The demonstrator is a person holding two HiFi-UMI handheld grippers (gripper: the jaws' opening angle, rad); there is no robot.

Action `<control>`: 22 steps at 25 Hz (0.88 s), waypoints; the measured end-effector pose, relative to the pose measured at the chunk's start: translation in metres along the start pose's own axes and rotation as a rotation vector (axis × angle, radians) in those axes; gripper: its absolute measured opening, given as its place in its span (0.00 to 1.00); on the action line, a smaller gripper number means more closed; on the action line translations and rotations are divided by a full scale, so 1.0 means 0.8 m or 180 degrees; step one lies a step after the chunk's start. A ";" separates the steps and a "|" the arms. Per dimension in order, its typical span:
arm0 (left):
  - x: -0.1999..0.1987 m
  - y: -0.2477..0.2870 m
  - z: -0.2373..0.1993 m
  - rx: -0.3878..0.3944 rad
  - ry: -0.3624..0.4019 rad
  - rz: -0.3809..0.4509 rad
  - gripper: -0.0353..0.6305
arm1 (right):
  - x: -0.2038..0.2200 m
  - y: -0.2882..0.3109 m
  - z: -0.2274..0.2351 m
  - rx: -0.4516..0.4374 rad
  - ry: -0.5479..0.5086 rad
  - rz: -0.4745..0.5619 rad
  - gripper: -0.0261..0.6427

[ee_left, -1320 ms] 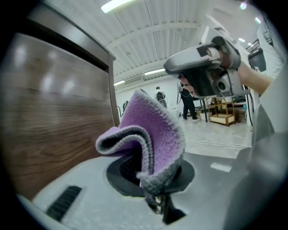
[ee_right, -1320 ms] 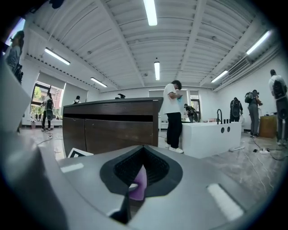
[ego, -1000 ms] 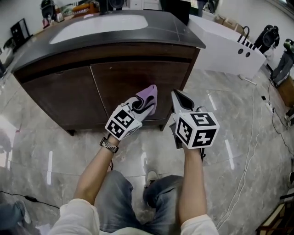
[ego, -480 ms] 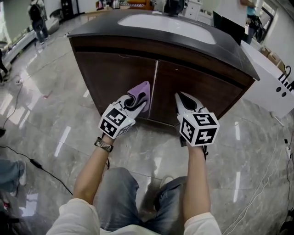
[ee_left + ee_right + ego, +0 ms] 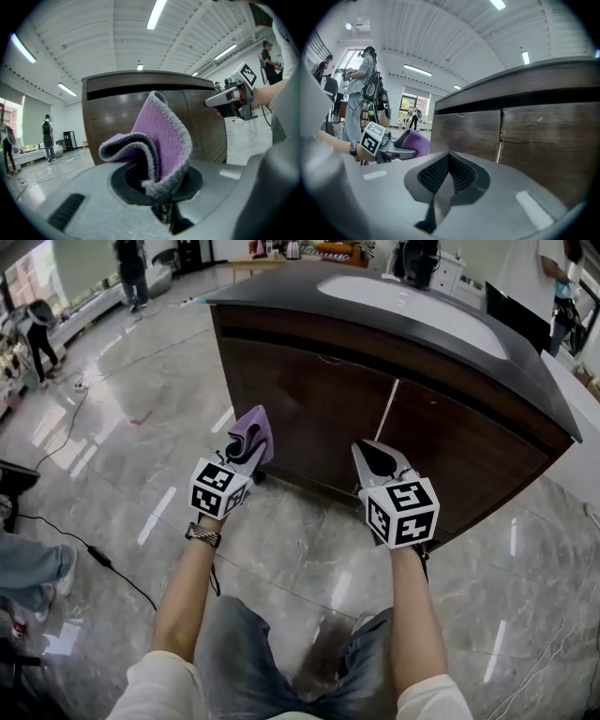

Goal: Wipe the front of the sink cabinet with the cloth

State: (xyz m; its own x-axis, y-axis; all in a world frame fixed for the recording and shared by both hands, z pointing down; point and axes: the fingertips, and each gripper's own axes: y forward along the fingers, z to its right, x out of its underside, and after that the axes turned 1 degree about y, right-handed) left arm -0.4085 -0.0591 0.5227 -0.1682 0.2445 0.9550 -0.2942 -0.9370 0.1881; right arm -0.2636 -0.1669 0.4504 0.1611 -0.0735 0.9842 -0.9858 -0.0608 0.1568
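Nearest is the grey marble floor [image 5: 281, 549]. Above it the left claw [image 5: 242, 457] pinches a folded purple cloth [image 5: 253, 432], which stands up from the jaws just before the left corner of the sink cabinet [image 5: 309, 409]. I cannot tell whether it touches the wood. The right claw [image 5: 367, 450] is pressed together with nothing in it, low near the seam of the doors. Beyond lies the dark counter [image 5: 272, 292] with its white basin [image 5: 412, 301]. I judge the wiping is at the left edge. Next the cloth should be pressed flat on the front and drawn to the right.
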 end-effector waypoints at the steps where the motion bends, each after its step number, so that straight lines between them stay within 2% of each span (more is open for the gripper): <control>1: 0.013 -0.002 -0.012 -0.0075 -0.0030 -0.0051 0.13 | 0.006 0.007 -0.004 -0.0037 0.0021 0.0000 0.05; 4: 0.051 -0.005 -0.045 -0.0334 -0.0142 -0.0145 0.13 | 0.027 0.033 -0.017 -0.0176 0.0072 -0.0042 0.05; 9: 0.107 0.002 -0.088 -0.0803 -0.0548 -0.0124 0.13 | 0.037 0.085 -0.030 -0.0365 -0.0120 -0.0053 0.05; 13: 0.148 -0.002 -0.103 -0.1021 -0.0557 -0.0199 0.13 | 0.062 0.113 -0.044 -0.0551 -0.0136 -0.0072 0.05; 18: 0.203 -0.003 -0.112 -0.1091 -0.0697 -0.0372 0.13 | 0.077 0.130 -0.046 -0.0642 -0.0067 -0.0065 0.05; 22: 0.239 0.014 -0.110 -0.1025 -0.0634 -0.0543 0.13 | 0.083 0.140 -0.048 -0.0675 -0.0006 -0.0056 0.05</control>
State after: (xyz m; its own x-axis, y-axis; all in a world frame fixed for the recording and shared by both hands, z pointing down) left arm -0.5267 -0.0007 0.6867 0.0847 0.3069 0.9480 -0.5868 -0.7535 0.2964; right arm -0.3650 -0.1402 0.5366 0.1784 -0.0763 0.9810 -0.9708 0.1488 0.1881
